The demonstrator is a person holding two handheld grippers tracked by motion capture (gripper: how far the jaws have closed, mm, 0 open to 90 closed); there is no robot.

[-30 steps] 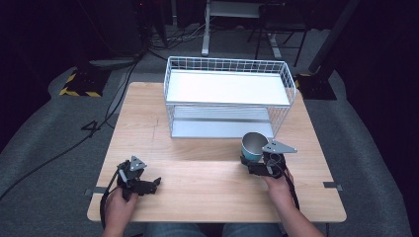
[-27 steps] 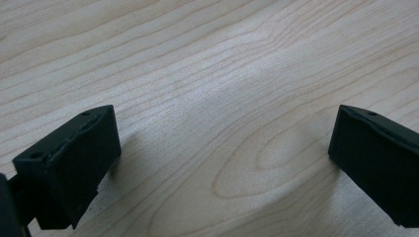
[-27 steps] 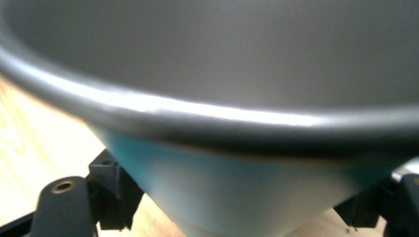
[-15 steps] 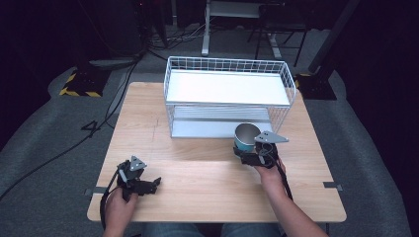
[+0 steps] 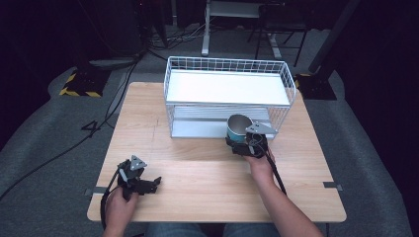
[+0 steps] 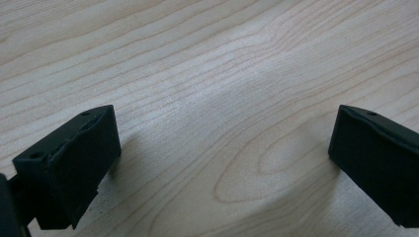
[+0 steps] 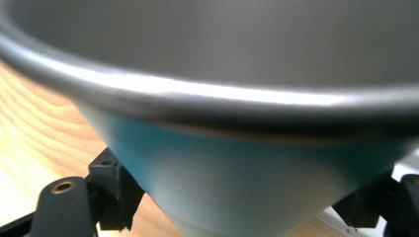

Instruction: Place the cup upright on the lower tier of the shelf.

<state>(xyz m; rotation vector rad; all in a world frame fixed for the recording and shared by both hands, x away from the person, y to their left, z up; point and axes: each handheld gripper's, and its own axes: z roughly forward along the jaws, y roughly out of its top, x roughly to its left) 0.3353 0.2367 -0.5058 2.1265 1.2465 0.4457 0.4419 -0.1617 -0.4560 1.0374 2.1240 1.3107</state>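
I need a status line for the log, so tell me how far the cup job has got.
Done: the right gripper is shut on the teal cup, its jaws on both sides of it in the right gripper view. In hand: the cup is at the front of the white wire rack, by its lower shelf. Left: setting it down and letting go, probably inside. The left gripper lies open on the table.
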